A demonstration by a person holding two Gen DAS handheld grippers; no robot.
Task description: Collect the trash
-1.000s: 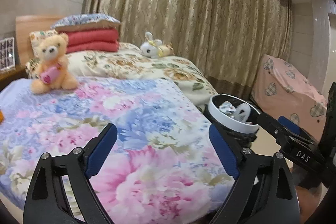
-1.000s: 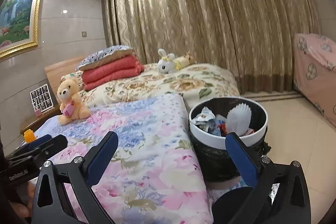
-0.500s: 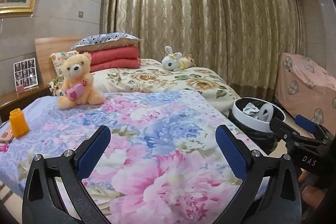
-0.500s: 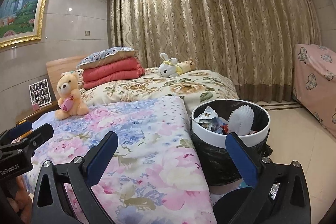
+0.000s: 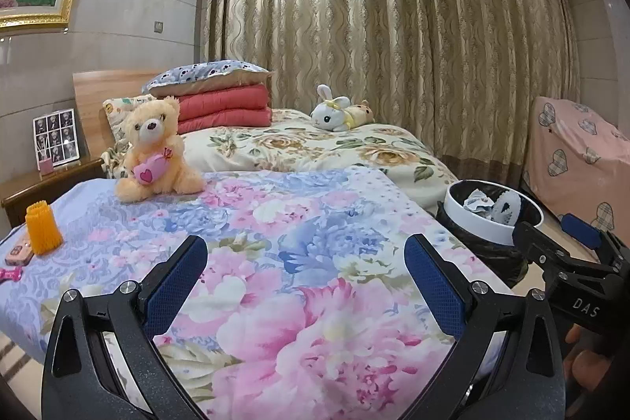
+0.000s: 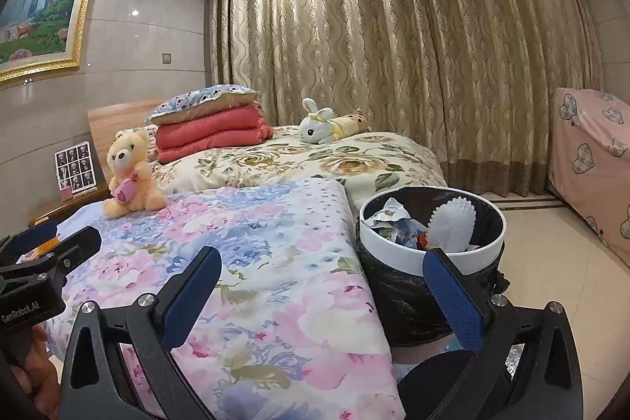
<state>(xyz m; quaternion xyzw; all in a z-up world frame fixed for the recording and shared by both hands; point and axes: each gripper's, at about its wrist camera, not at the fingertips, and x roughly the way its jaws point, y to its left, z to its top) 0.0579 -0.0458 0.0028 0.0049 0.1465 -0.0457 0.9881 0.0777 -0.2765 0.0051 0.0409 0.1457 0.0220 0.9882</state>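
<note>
Bin (image 6: 431,258) at two o'clock beside bed (image 6: 252,262), trash (image 6: 397,223) inside. Left gripper (image 5: 305,286) just spread to widest — nothing between. Right gripper (image 6: 321,298) wide too — empty, over bed's edge.

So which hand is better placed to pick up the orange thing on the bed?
Probably the left gripper: open, empty, on the orange thing's side. The right gripper is beside the bin.

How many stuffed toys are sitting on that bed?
2 clearly: a peach teddy bear on the pink-blue floral quilt near the headboard, and a white bunny by the curtain. A small bear-like toy may lie behind it.
</note>
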